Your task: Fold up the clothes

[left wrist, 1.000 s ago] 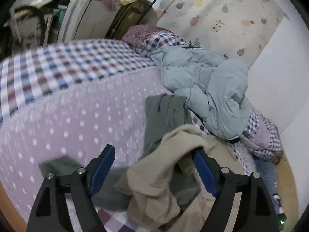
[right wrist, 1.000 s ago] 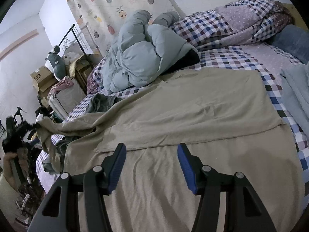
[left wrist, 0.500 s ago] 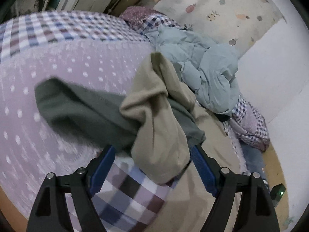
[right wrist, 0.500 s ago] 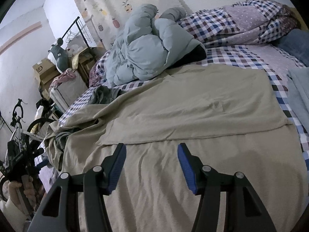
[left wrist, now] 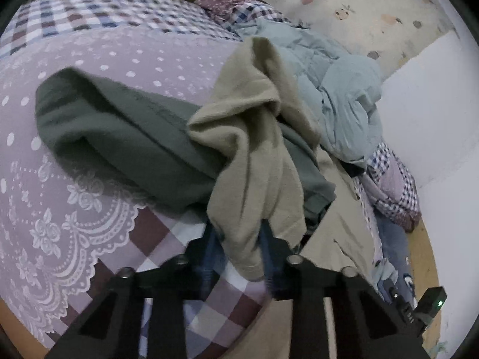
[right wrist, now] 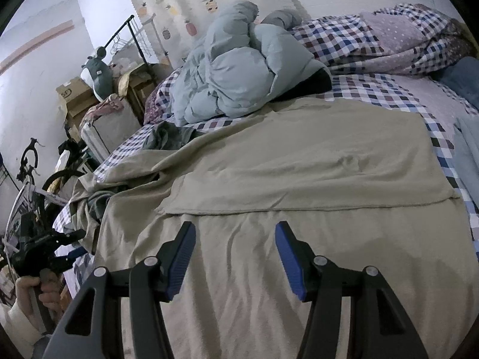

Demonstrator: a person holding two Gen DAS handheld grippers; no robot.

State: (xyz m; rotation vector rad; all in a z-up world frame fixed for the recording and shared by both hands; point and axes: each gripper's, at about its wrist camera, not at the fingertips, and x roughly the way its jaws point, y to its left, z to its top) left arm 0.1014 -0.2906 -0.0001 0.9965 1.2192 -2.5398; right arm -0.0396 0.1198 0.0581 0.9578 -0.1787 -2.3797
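Note:
A large beige garment (right wrist: 299,179) lies spread over the bed, its lower half folded up into a flat panel. Its bunched end (left wrist: 254,149) drapes over a dark green garment (left wrist: 125,137) at the bed's edge. My left gripper (left wrist: 238,239) is closing its jaws on the hanging tip of that beige bunch, and the blue pads pinch the cloth. In the right wrist view the left gripper (right wrist: 71,245) shows at the far left, held by a hand (right wrist: 33,290). My right gripper (right wrist: 235,257) hovers open just above the near part of the beige garment, with nothing between its fingers.
A light blue puffy jacket (right wrist: 239,74) is heaped at the head of the bed, by a checked quilt (right wrist: 374,42). Left of the bed stand cardboard boxes (right wrist: 74,95), a plush toy (right wrist: 95,74) and a bicycle (right wrist: 30,179). More light blue cloth (right wrist: 467,155) lies at the right.
The left gripper has sunk toward the bed's edge, and its jaws have gone from wide apart to pinching the beige tip. The right gripper has stayed open over the beige garment.

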